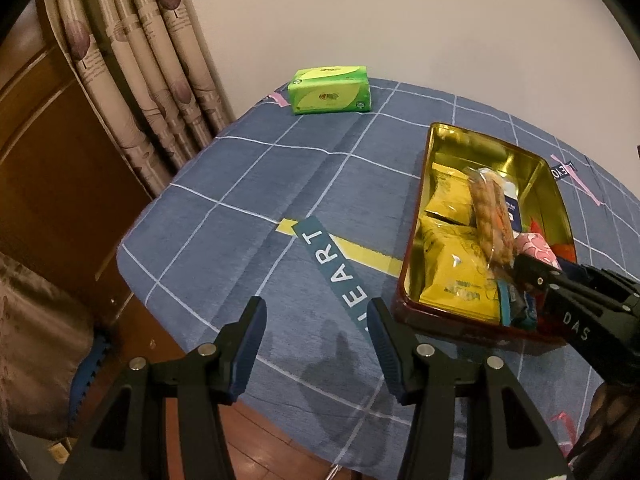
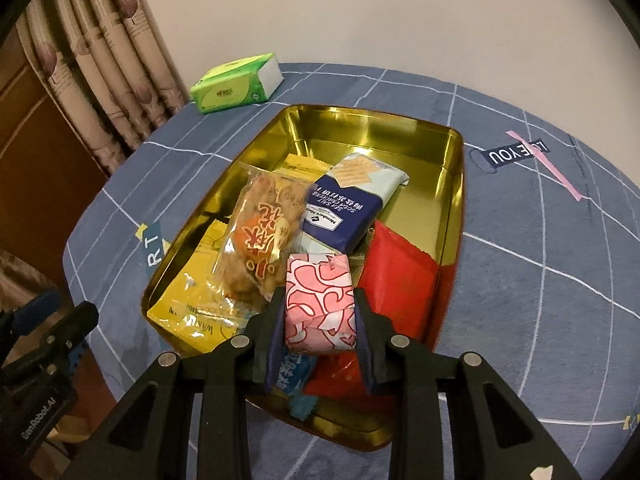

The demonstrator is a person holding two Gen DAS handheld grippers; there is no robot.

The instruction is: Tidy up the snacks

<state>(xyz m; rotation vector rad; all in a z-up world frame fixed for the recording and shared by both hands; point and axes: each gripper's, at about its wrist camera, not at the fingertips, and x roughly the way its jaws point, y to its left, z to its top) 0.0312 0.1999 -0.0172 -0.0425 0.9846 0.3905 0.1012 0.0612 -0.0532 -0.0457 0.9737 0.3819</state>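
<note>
The gold tin point(image 2: 454, 184) sits on the blue checked cloth point(image 2: 540, 240), and everything here is told from that tin.

Over the near end of the tin, the right gripper point(image 2: 319, 312) has its two jaws pressed on a pink and white packet point(image 2: 319, 300), one jaw on each side. The bottom of the packet is hidden between the jaws, so you cannot see if it touches the snacks under it.

Inside the tin lie yellow packets point(image 2: 188, 304) on the left side, a clear bag of brown snacks point(image 2: 256, 240) on top of them, a blue cracker pack point(image 2: 344, 216) in the middle and a red packet point(image 2: 400, 280) on the right side. A small blue wrapper point(image 2: 294, 372) at the near end is mostly covered by the gripper.

Left of the tin, the left gripper point(image 1: 316, 336) hangs over bare cloth with its jaws apart and nothing between them.

Beyond the tin's far left corner lies a green tissue pack point(image 1: 330, 90). Words on the cloth are partly cut off.
</note>
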